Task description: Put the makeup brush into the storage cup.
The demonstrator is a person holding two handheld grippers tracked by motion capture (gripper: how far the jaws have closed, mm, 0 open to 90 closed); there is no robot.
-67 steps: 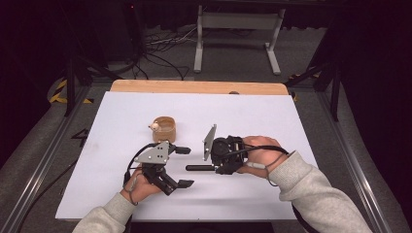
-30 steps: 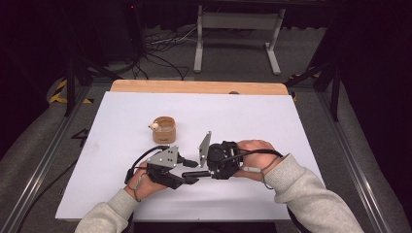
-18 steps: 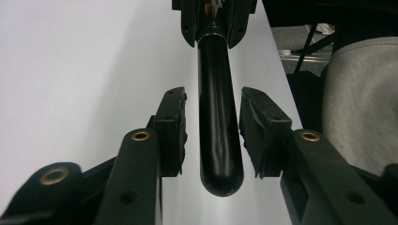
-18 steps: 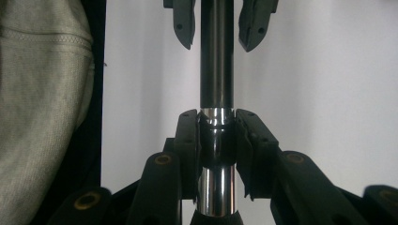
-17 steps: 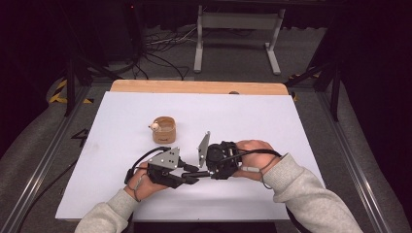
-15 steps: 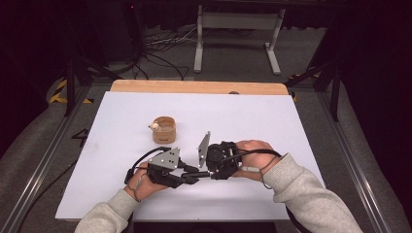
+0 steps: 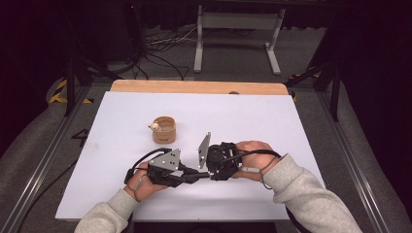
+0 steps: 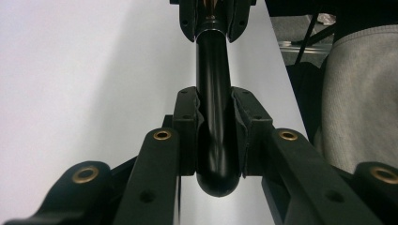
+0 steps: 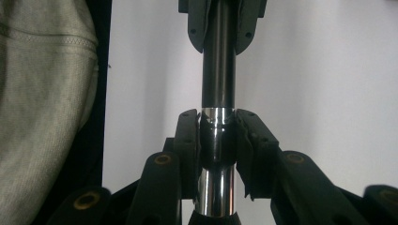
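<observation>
Near the middle of the table's front edge, the left gripper [image 7: 190,177] and the right gripper [image 7: 210,171] meet tip to tip over the white table [image 7: 116,111], each clamped on one end of a slim black pen [image 7: 200,174] that lies level between them. In the left gripper view, the jaws are pressed against the pen's rounded black barrel [image 8: 213,117], whose blunt end pokes out toward the camera, and the right gripper [image 8: 213,18] grips the far end. In the right gripper view, the jaws pinch the shiny chrome section [image 9: 217,140] where it joins the black barrel, with the left gripper [image 9: 220,28] holding the barrel beyond. A small wooden cup [image 7: 163,129] stands apart from the grippers, farther toward the table's back edge and slightly to the left. Grey sleeves [image 7: 301,189] come in from the front edge.
</observation>
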